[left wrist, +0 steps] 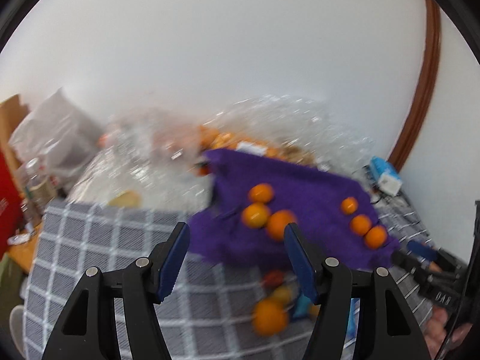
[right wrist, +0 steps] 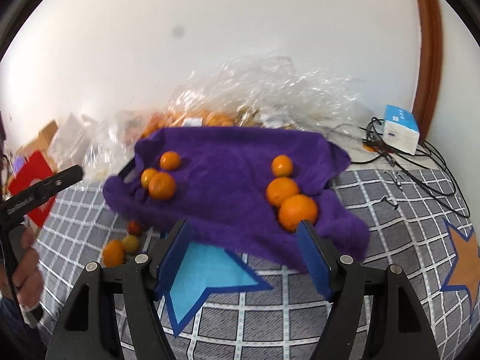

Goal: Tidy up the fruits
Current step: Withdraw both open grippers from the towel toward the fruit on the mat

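Crinkled clear plastic bags (right wrist: 270, 90) (more oranges inside) crowd the wall behind the purple cloth (right wrist: 228, 186); cables and a blue-white box (right wrist: 402, 132) lie at its right. Six oranges (right wrist: 297, 212) sit on the cloth in two groups of three, with a few loose fruits (right wrist: 114, 250) on the checked tablecloth (right wrist: 270, 315). The left gripper (left wrist: 237, 258) and right gripper (right wrist: 246, 255) both gape, holding nothing

Your left gripper (left wrist: 237, 234) angled downward, jaws apart and gripping nothing, your right gripper (right wrist: 244, 232) likewise parted and empty, your left hand (right wrist: 25, 265) wrapped round its handle.
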`<state>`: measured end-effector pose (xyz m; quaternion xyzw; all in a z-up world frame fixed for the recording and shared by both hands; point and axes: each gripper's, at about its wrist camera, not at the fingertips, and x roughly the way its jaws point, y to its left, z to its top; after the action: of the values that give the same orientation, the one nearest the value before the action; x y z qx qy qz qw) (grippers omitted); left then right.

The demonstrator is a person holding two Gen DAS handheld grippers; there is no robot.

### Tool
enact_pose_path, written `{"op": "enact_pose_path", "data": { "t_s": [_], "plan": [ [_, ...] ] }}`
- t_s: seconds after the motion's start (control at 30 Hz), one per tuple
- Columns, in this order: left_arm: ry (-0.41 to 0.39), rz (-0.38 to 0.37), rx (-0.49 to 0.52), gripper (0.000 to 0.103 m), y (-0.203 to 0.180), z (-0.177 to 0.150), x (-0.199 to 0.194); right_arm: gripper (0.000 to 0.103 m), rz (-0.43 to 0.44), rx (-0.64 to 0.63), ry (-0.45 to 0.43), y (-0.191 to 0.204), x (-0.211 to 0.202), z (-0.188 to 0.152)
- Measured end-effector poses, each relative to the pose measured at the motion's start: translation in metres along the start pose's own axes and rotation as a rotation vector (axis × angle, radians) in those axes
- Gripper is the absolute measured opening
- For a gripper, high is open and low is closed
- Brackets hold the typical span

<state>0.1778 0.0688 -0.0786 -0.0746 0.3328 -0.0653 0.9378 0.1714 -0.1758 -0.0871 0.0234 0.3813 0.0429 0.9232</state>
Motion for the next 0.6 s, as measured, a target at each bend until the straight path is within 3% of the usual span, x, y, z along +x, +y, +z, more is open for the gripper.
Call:
{"op": "enact_pose_path", "data": {
  "t_s": [0.1,0.23,0.6],
  "plan": [
    [0.041,0.065,-0.015,0.063,0.023,-0.02,-0.001,0.06,0.021,0.002,0.019,0.011,0.008,-0.006],
    [0.087,0.098,-0.038,0.063,0.049,-0.044,0.002,0.056,0.063,-0.023,0.057,0.032,0.022,-0.013],
    [0.173,0.081,-0.128,0.058,0.067,-0.066,0.019,0.05,0.156,-0.155,0.158,0.092,0.051,-0.043]
  ]
}}
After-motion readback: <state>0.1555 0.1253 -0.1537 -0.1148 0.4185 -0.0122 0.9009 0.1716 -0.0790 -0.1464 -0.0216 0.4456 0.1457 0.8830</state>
